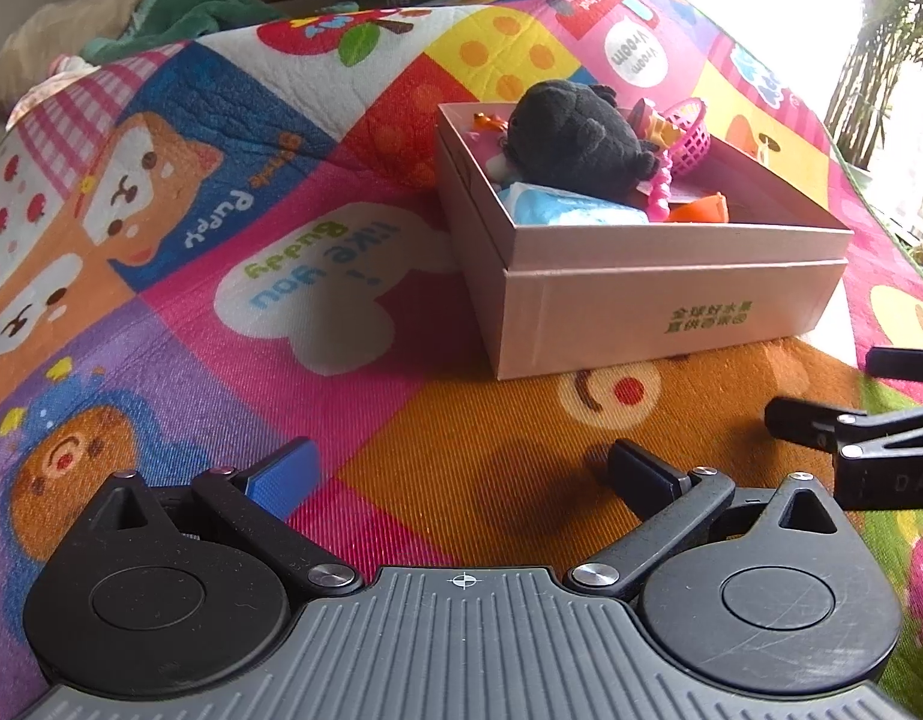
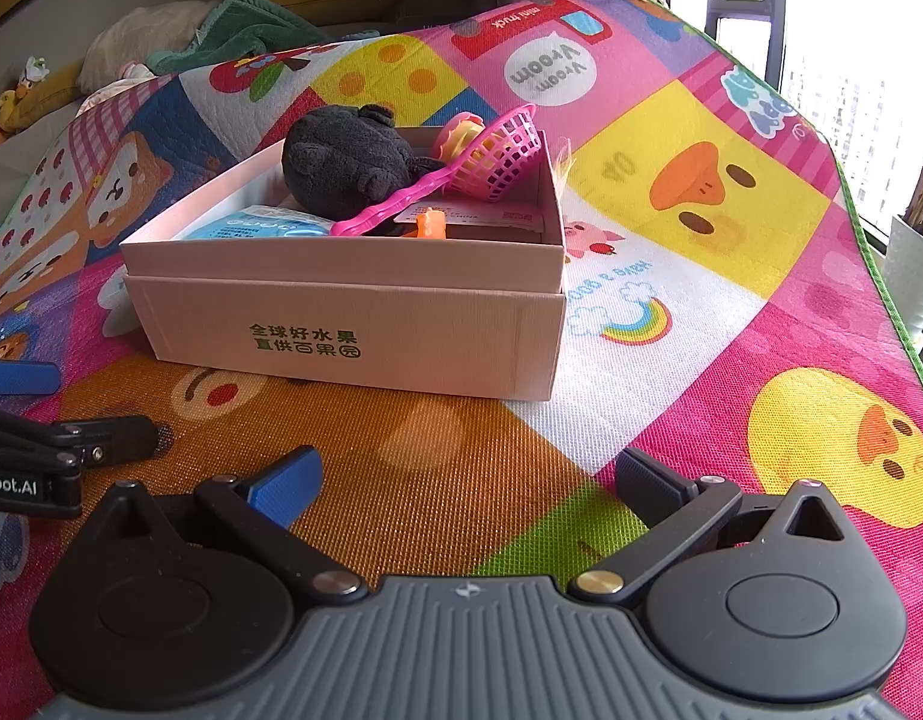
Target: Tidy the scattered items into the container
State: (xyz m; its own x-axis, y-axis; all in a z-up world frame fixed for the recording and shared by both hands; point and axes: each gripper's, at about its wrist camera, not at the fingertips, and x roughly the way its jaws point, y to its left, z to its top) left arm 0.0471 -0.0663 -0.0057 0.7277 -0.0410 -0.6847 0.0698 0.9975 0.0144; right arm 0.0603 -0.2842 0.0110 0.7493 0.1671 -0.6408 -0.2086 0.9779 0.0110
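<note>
Both grippers, left gripper (image 1: 461,474) and right gripper (image 2: 467,477), spread empty; ahead, pale pink cardboard box (image 2: 353,324) looks light, stiff, best held by its side walls

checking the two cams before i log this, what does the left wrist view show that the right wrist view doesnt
Only the left wrist view shows the "I like you Buddy" speech bubble on the mat, left of the box.

Only the right wrist view shows the rainbow print and the yellow duck print to the box's right.

Both show the pink cardboard box holding the black plush toy and pink net scoop, and each view's own gripper, left gripper and right gripper, open and empty.
</note>
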